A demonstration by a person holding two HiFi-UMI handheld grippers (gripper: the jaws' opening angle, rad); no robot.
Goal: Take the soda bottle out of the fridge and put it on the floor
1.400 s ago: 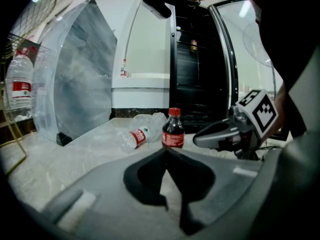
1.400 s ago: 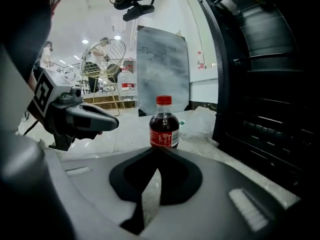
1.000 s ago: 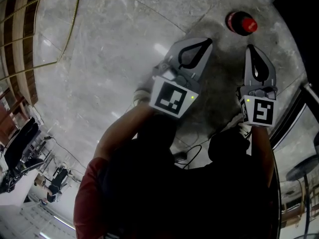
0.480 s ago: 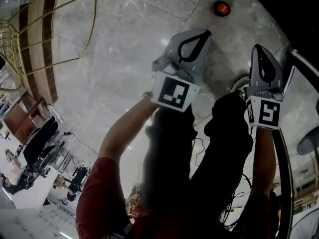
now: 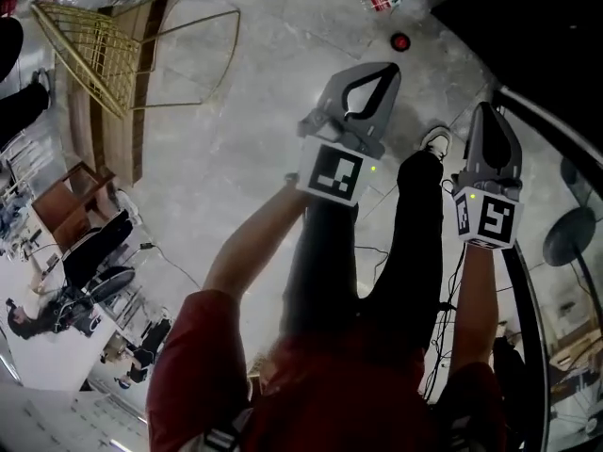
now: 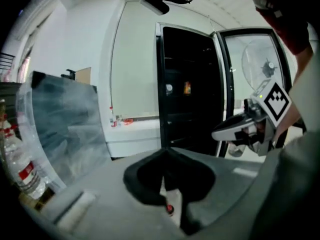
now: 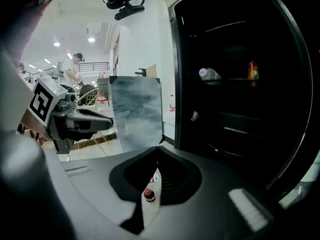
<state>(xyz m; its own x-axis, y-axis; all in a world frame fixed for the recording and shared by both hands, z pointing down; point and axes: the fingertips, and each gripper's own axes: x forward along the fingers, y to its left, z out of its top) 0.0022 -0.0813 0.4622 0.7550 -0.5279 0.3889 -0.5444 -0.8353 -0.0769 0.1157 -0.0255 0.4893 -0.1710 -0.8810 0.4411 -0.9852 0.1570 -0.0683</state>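
Both tools are pressed together and carry nothing: left tool [image 5: 386,70], right tool [image 5: 489,111]. The soda bottle [image 5: 400,41] stands on the floor [image 5: 236,158], well below and just ahead of the tips (red cap straight up at us, so its long axis is vertical). It lies nearer the left tool's tip than the right's. We judge it delivered, with the open fridge [image 7: 240,109] ahead-right of the right tool.
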